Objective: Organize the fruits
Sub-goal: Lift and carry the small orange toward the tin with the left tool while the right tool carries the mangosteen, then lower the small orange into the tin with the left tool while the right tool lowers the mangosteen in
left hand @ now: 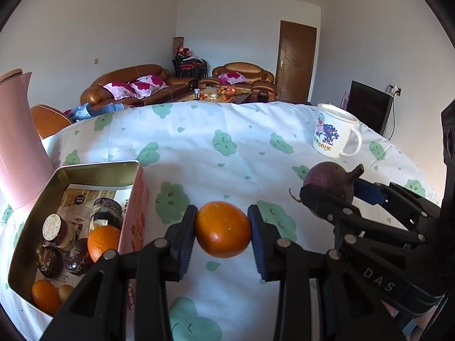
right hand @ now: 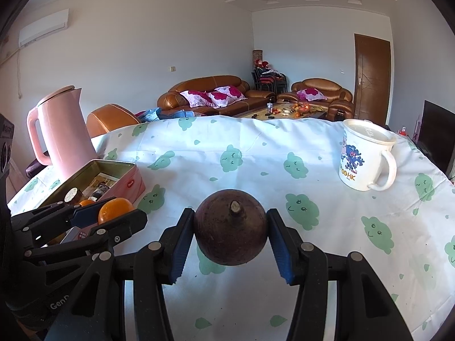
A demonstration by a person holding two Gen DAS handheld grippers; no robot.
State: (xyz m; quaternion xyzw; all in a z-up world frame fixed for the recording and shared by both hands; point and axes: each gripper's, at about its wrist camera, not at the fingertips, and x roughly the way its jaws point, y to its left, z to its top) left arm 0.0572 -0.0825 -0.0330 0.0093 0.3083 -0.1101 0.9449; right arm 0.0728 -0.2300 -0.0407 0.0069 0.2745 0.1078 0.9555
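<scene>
Here, going left to right, the pink kettle (right hand: 61, 133) stands farthest left, behind the open tin (left hand: 99, 167), which lies just left of our left claw (left hand: 222, 228). The tin already holds oranges and some wrapped snacks, so we judge it to be the collecting place. Our left claw is clamped on an orange (left hand: 222, 228), pads pressing its two sides, and appears to hold it a little above the cloth (right hand: 256, 153); being so near the tin's wall, it looks ready to go in. To its right, our right claw (right hand: 231, 231) grips a dark purple round fruit (right hand: 231, 231) with the stem facing away from us. Both claws point forward, roughly level and side by side. Ahead and right of the right claw stands the lidded mug (right hand: 365, 159), well apart.
</scene>
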